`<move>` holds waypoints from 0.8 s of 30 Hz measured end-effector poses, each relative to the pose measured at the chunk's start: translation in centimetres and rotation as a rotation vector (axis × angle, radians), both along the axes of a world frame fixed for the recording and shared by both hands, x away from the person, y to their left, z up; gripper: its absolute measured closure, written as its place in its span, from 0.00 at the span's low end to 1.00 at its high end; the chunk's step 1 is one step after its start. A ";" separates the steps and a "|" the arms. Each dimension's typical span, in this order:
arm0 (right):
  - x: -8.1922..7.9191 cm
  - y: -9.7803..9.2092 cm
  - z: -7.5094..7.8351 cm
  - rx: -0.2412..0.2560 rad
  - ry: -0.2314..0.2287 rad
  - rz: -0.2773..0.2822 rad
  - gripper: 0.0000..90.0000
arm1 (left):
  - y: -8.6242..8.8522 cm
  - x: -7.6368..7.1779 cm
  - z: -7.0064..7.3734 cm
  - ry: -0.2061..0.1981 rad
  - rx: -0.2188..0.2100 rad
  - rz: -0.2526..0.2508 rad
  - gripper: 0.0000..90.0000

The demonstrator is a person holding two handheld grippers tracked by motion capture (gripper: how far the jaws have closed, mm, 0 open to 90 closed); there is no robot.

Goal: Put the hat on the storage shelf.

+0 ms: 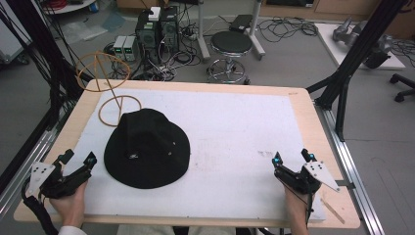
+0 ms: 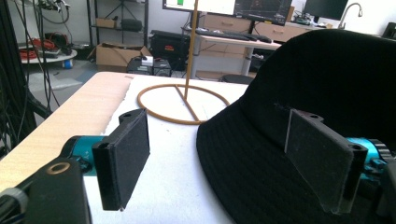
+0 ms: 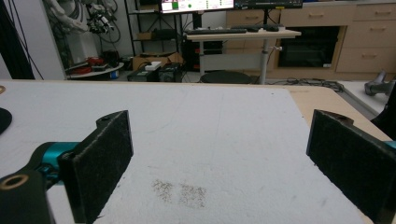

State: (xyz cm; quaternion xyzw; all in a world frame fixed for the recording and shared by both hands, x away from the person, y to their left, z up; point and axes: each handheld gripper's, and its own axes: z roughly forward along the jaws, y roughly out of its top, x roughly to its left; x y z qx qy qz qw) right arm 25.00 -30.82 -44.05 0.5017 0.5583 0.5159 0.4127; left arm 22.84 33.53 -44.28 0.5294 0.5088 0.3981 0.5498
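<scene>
A black bucket hat (image 1: 147, 148) lies flat on the white mat (image 1: 230, 137), left of centre. Behind it stands a tan wire hat stand (image 1: 108, 81) with a ring base (image 2: 182, 103) and an upright rod. My left gripper (image 1: 77, 160) rests at the table's front left, open, just left of the hat's brim; in the left gripper view the hat (image 2: 299, 121) sits behind the right jaw and nothing is between the jaws. My right gripper (image 1: 292, 157) is at the front right, open and empty, above bare mat (image 3: 219, 135).
The wooden table (image 1: 313, 117) carries the mat. A faint dark smudge (image 3: 180, 192) marks the mat ahead of the right gripper. Beyond the table stand a black stool (image 1: 231, 45), computer boxes (image 1: 155, 29), floor cables, and black frame posts (image 1: 362, 44) at both sides.
</scene>
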 end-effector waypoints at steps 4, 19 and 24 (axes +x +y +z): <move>0.0 0.0 0.0 0.004 0.002 0.002 0.07 | 0.1 0.0 0.3 0.001 0.001 -0.011 0.24; 0.0 -0.1 -0.1 -0.002 0.007 0.012 0.07 | 0.6 -0.2 2.9 -0.033 0.007 -0.108 0.23; 0.1 0.0 -0.1 -0.020 0.007 0.016 0.07 | 0.5 -0.1 3.4 -0.022 0.028 -0.126 0.23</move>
